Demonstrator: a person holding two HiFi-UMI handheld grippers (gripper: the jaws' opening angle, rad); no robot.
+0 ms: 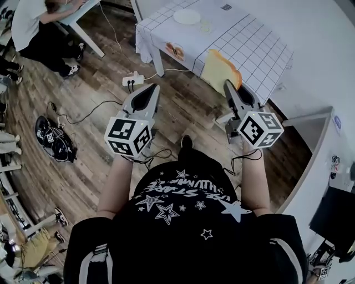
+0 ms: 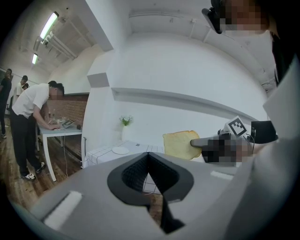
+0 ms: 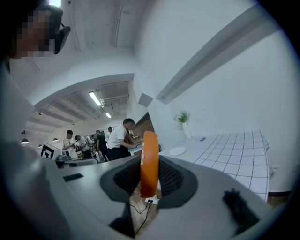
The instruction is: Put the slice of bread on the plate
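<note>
A slice of bread [image 1: 218,69] with an orange-brown crust stands upright in my right gripper [image 1: 230,86], whose jaws are shut on its lower edge. It appears edge-on in the right gripper view, bread [image 3: 150,140] between the pads of the right gripper [image 3: 150,160]. A white plate [image 1: 187,16] lies on the table with the grid-pattern cloth [image 1: 249,44], well ahead of both grippers. My left gripper [image 1: 148,94] hangs over the wooden floor, left of the bread, with its tips together and nothing between them. In the left gripper view its jaws [image 2: 149,155] meet, and beyond them are the bread [image 2: 180,144] and the plate [image 2: 120,150].
A power strip [image 1: 133,80] and cables lie on the floor between me and the table. Black gear [image 1: 52,138] sits on the floor at the left. A person [image 1: 33,28] leans over another table at the far left. A small potted plant [image 2: 125,121] stands behind the plate. A white wall is at the right.
</note>
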